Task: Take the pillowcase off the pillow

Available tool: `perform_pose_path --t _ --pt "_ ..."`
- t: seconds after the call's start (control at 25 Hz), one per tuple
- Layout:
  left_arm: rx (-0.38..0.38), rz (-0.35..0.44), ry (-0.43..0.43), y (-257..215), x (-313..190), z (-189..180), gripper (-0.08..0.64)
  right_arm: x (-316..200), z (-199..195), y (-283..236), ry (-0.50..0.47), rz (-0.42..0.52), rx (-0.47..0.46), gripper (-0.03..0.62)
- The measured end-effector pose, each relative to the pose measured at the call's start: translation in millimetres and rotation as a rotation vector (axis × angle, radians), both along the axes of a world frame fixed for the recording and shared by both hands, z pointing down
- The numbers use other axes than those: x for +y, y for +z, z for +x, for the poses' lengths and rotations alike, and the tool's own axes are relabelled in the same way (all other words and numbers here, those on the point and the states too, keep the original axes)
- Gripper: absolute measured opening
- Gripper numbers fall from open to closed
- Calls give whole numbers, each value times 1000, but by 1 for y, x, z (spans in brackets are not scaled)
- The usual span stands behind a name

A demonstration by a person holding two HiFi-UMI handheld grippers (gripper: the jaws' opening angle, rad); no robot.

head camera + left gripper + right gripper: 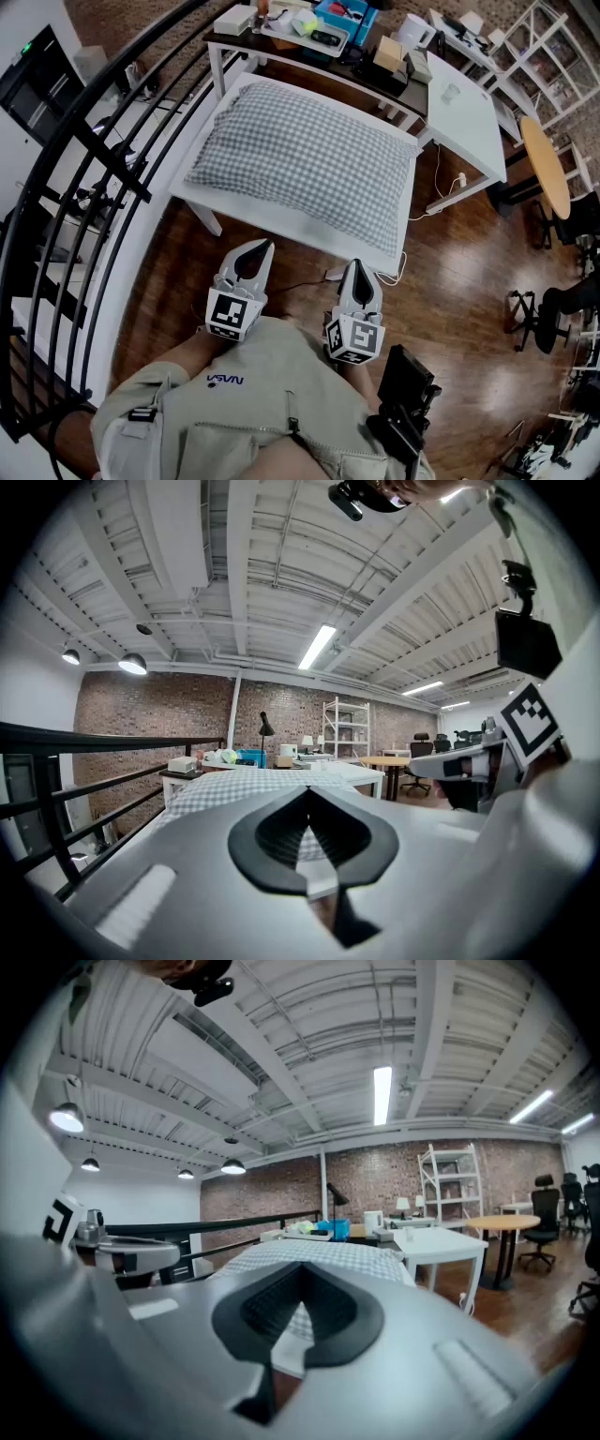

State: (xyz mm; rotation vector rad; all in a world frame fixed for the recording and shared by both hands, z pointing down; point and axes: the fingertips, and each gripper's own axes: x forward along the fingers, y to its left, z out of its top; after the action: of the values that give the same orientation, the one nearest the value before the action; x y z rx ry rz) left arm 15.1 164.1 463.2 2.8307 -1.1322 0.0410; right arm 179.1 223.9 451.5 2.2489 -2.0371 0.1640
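Head view: I'm looking steeply down at a white counter on a wood floor. Both grippers are held close to my body, short of the counter's near edge.
Counter: it carries only the pillow, which I read as the working surface for this job.
Pillow: the pillow lies flat and fills most of the top. Its long near edge faces me, so either end is within reach.
Pillowcase: the checked pillowcase is fully on the pillow. I cannot tell which end is the open one, and I'd judge the task has not yet begun.
Left gripper: the left gripper hangs just off the counter's near-left part. It is apart from the pillow and aimed about level at it.
Right gripper: the right gripper sits beside the left one and tips slightly down. It touches nothing either.
Left fingers: the left fingers are clenched tip to tip with nothing between them. The pillow shows only beyond them.
Right fingers: the right fingers are likewise closed and empty.
Next move: I judge both pairs must spread before they can pinch the fabric.
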Motion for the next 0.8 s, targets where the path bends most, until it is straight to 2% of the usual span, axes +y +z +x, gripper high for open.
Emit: perform_pose_path --t 0.08,0.24,0.48,0.68,0.8 --pt "-23 19 18 1 -18 -16 5 -17 -16 -2 4 3 0 3" --pt "-14 31 13 -3 -65 -58 5 -63 -56 -6 0 14 12 3" --pt "5 18 -34 -10 -124 -125 5 -130 -120 -19 -50 11 39 3" --pt "-33 -6 -69 8 -157 -164 5 -185 -170 -14 -150 -13 74 3" --pt "-35 -20 -112 13 -172 -172 5 -215 -191 -2 -246 -44 101 3"
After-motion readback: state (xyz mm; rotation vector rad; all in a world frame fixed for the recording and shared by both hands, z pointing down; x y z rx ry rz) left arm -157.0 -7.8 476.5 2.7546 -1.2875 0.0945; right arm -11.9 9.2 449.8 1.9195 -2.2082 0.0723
